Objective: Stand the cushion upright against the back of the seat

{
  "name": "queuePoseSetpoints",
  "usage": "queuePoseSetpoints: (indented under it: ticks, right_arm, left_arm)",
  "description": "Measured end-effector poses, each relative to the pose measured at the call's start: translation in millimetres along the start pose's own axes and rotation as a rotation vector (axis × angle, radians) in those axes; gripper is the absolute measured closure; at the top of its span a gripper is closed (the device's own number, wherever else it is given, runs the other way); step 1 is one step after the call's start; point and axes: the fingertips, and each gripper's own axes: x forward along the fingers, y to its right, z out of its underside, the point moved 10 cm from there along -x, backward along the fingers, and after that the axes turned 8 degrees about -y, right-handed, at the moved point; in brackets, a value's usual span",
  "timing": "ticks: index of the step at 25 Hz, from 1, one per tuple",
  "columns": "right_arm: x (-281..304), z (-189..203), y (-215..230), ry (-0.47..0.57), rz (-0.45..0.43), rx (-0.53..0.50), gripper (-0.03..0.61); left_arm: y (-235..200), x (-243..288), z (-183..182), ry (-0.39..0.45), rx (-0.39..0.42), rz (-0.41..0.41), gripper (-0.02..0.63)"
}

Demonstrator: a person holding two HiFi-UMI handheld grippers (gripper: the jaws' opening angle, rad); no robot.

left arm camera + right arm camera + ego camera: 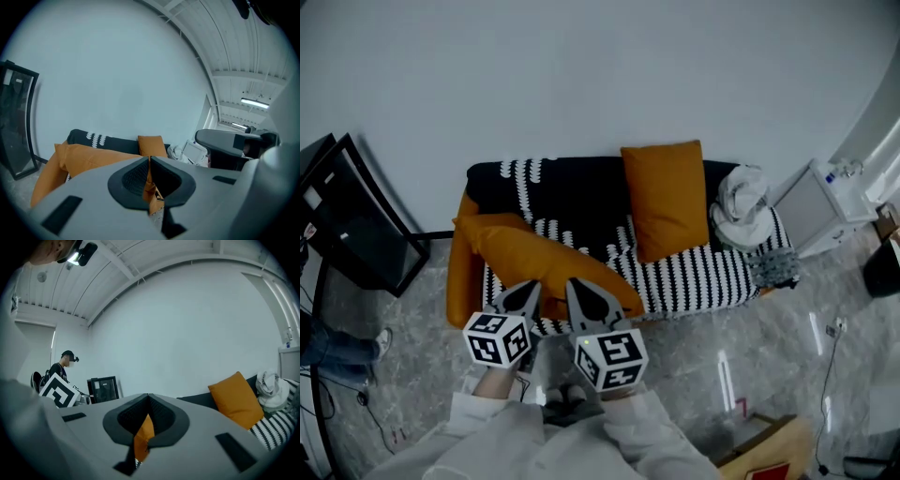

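The person stands at the front edge of the sofa (703,274), an orange one with a black-and-white striped cover thrown over its seat and back. Both tools reach out side by side over that front edge.

The left tongs (521,296) are pressed together on the orange cushion (534,255), and the left gripper view shows a fold of orange cloth caught between the dark pads of the left tongs (149,161), with the rest of the orange cushion (89,157) spreading away to the left. The right tongs (581,302) pinch the same cushion just beside them. In the right gripper view a strip of the orange cushion (144,432) hangs between the closed pads of the right tongs (149,398).

The cushion lies slantwise across the left half of the seat. One end is by the sofa's left arm, the other is near the middle of the front edge, and it is not upright against the back.

A second cushion (666,197), also orange, stands against the back right of the middle. A white bundle of cloth (741,206) sits at the sofa's right end. On the floor, a black frame (356,230) leans by the wall to the left and a white cabinet (820,202) stands to the right.
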Motion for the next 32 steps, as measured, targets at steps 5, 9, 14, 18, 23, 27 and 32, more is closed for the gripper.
queuePoseSetpoints:
  ticks: [5,9,14,18,23,27,32]
  right_arm:
    - [3,-1,4,0.026,0.033,0.010,0.566]
    - [8,-1,6,0.026,0.041,0.018,0.566]
    - [19,1,21,0.016,0.045,0.033,0.566]
    - [43,-2,47,0.006,0.032,0.045,0.566]
    - [71,-21,99,-0.002,0.018,0.046,0.566]
    - [93,-39,139,-0.015,-0.006,0.040,0.566]
    - [111,-55,180,-0.029,-0.038,0.048,0.566]
  left_arm:
    - [-5,7,-6,0.003,0.026,0.031,0.597]
    - [-7,16,-17,0.007,0.043,0.058,0.597]
    - [-5,37,-32,0.004,0.074,0.105,0.598]
    - [-1,61,-53,0.021,0.100,0.144,0.600]
    - [4,99,-83,0.038,0.095,0.162,0.600]
    - [4,131,-110,0.058,0.072,0.157,0.601]
    - [6,167,-134,0.079,0.019,0.142,0.601]
